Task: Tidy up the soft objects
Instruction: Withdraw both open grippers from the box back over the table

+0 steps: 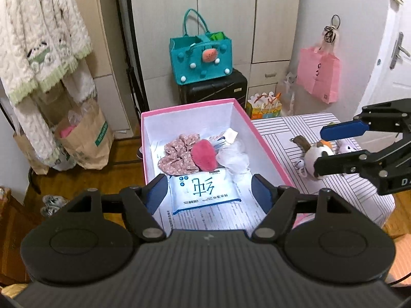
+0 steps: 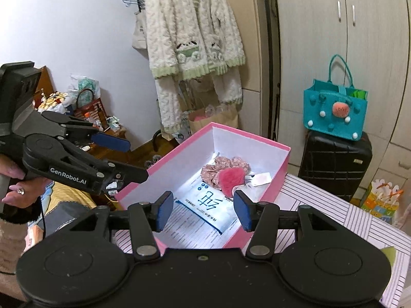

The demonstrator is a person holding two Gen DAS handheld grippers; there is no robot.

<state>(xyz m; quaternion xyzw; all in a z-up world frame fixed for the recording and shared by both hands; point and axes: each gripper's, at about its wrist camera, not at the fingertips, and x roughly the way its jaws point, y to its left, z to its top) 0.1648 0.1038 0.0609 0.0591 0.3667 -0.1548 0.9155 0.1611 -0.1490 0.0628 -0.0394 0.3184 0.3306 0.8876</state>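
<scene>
The striped table [image 1: 295, 128] carries the pink box [image 1: 259, 138], which stands open at its left end, and both grippers hang above it with nothing between their fingers. The left gripper [image 1: 209, 195] has its fingers spread wide over the near end of the box; the right gripper [image 2: 201, 209] is also parted, somewhat narrower, and empty. The step in hand looks like fetching the next soft thing, so the right gripper would do well to swing toward the plush toy [image 1: 317, 156] lying on the table just right of the box, beside a small lilac toy [image 1: 345, 148], to close on the round body rather than the tail or bell, and to lift clear of the box wall before lowering. Inside the box, over a printed sheet, lie a white wipes pack [image 1: 203, 192], a floral scrunchie [image 1: 177, 156], a pink pompom [image 1: 204, 155] and a clear crumpled piece [image 1: 232, 160].
</scene>
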